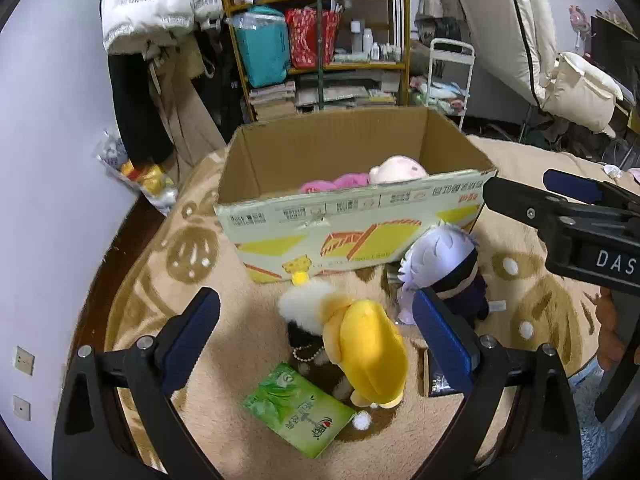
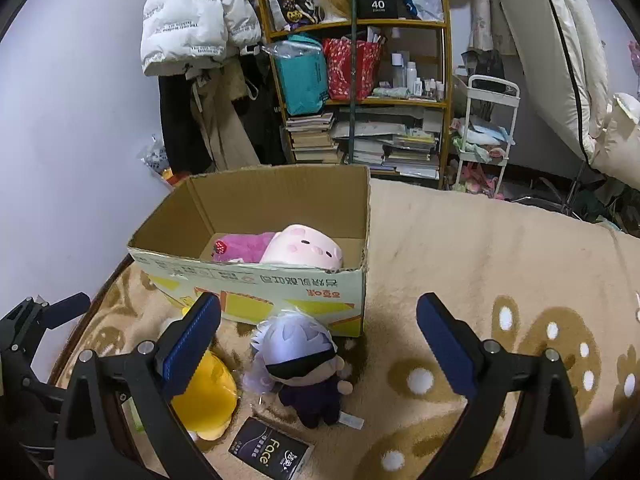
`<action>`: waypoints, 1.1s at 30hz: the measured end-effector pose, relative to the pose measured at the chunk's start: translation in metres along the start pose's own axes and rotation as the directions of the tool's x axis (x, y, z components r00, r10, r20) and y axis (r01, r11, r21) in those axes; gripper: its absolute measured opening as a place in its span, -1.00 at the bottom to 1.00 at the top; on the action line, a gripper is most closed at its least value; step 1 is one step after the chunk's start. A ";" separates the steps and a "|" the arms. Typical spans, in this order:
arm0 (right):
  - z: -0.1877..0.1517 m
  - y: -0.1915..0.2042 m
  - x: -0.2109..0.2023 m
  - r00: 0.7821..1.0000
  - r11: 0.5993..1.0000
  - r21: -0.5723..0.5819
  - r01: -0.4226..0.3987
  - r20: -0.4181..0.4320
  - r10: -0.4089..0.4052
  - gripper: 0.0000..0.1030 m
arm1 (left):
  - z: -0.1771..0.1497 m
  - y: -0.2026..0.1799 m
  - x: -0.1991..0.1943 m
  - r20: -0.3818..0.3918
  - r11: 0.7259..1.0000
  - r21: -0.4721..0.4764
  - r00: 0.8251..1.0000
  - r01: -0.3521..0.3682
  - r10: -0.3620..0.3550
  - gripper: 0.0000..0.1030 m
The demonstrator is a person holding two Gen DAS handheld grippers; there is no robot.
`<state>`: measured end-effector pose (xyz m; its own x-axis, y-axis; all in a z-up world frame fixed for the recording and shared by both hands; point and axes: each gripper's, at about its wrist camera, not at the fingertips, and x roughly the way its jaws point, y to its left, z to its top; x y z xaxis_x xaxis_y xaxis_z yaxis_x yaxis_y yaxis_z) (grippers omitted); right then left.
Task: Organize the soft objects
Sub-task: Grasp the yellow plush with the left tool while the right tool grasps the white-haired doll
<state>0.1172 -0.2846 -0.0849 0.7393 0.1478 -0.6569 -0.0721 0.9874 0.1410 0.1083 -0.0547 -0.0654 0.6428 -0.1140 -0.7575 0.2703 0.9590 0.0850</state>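
- The pink pig plush (image 2: 300, 246) and magenta plush (image 2: 240, 246) are partly hidden behind the near wall of the cardboard box (image 2: 256, 280).
- The yellow plush (image 1: 372, 354) is partly covered by a blue pad in the right view.
- The white-haired doll (image 2: 300, 354) is seen on the blanket (image 2: 480, 248), against the box.
- The left gripper (image 1: 316, 332) is held spread above the yellow plush, grasping nothing.
- The right gripper (image 2: 318, 338) is held spread over the doll, empty.

Yellow plush (image 2: 204, 396) half behind left finger, pink plush (image 1: 334, 181) mostly below box wall (image 1: 320, 212)
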 end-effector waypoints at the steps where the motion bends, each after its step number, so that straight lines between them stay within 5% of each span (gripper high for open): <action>1: 0.000 0.000 0.002 1.000 1.000 -0.001 0.001 -0.004 -0.001 0.99 | -0.001 0.001 0.003 -0.010 1.000 -0.003 1.000 0.004 -0.004 0.86; 16: -0.011 -0.002 0.040 0.994 0.999 -0.031 0.010 -0.106 -0.014 0.99 | -0.020 -0.013 0.050 -0.153 0.996 0.094 0.988 0.008 0.007 0.86; 33: -0.032 -0.003 0.083 0.977 0.999 -0.038 0.013 -0.211 -0.021 0.99 | -0.023 0.000 0.068 -0.200 0.998 0.046 0.979 0.052 -0.042 0.87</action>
<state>0.1570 -0.2734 -0.1636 0.5825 0.1354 -0.8015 -0.0877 0.9907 0.1036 0.1350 -0.0564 -0.1319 0.4743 -0.0999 -0.8747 0.3365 0.9387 0.0753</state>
